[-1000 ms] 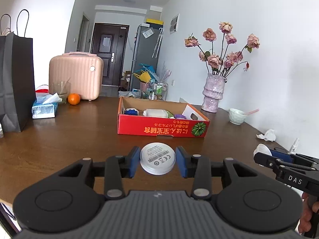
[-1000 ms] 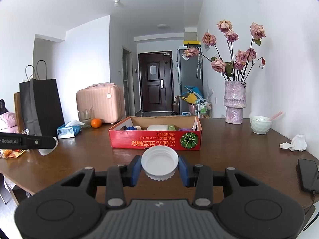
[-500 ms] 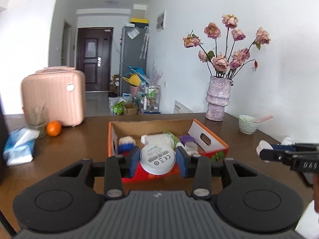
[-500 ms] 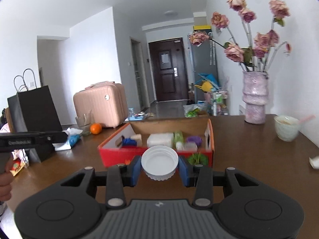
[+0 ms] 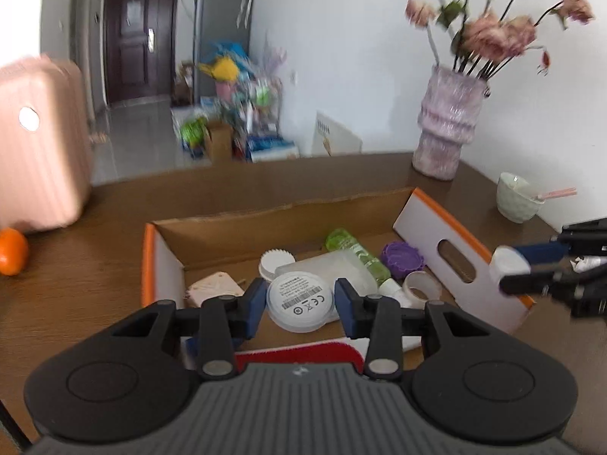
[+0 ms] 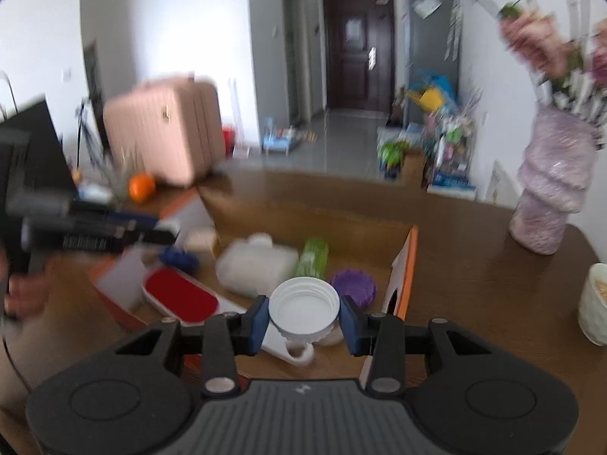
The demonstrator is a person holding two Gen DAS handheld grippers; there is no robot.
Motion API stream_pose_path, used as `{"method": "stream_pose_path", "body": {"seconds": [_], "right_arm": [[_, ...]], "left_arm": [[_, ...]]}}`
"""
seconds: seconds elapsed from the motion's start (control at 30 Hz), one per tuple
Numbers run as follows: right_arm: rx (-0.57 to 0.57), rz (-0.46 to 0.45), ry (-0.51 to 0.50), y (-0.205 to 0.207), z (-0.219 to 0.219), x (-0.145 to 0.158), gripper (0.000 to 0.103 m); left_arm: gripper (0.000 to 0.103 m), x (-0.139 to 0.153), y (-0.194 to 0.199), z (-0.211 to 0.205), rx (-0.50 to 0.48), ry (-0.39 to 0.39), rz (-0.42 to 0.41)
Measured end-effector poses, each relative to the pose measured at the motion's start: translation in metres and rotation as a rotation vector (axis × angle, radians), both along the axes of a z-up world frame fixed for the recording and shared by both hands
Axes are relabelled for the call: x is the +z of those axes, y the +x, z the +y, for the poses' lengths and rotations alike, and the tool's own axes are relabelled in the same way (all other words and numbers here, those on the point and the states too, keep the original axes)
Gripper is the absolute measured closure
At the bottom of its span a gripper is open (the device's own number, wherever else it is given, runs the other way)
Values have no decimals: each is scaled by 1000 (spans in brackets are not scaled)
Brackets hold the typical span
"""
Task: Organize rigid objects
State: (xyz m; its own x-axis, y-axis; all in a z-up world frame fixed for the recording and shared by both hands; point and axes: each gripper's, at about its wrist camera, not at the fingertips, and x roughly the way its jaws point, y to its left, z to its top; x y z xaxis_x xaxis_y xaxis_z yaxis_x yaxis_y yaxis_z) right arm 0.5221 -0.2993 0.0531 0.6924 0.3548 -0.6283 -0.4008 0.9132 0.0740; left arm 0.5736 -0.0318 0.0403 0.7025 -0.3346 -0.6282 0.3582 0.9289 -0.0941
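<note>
**Carrying two round pieces over the open box**

Hovering above a cardboard box (image 5: 436, 223) on a brown desk (image 5: 95, 235), two grippers each clamp a small round thing. The left gripper (image 5: 299, 301) grasps a flat white disc (image 5: 300, 300) with a printed label. The right gripper (image 6: 303, 316) grasps a white cap (image 6: 303, 303), hollow side up. Below them the box holds a white bottle (image 6: 258, 269), a green bottle (image 6: 313, 256), a purple lid (image 6: 353, 286) and a red-topped case (image 6: 180, 297). To do this well, lower each piece over a bare patch of the box floor before letting go, so neither bounces off a bottle. The views are blurred.
</note>
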Motion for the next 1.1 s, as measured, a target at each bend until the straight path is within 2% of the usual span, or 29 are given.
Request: {"method": "stream_pose_path", "body": {"seconds": [0.17,0.23,0.27,0.3,0.37,0.63,0.77,0.93,1.1], "right_arm": [[23,58,-116,22,9,-30,63],[34,59,-154,24,11,-37,63],[43,54,-161,24,12,-39,59],[44,47,-160,24,13,-41,51],[53,30,-157,24,15,-41,46],[22,-26,-78,31,6,-12,46],[31,-35,-65,23,4,8,46],[51,-56,-72,-1,10,41,43],[42,-96,-63,-37,15,72,36]], "left_arm": [[63,-23,29,-5,-5,68,44],[58,-27,33,-2,-14,61,49],[54,-27,33,-1,-29,56,42],[51,-26,34,1,-27,53,32],[47,-23,37,5,-12,41,27],[44,-6,40,16,37,48,45],[43,19,21,21,60,55,-4],[39,62,-24,28,75,54,-69],[27,105,-87,35,102,47,-182]]}}
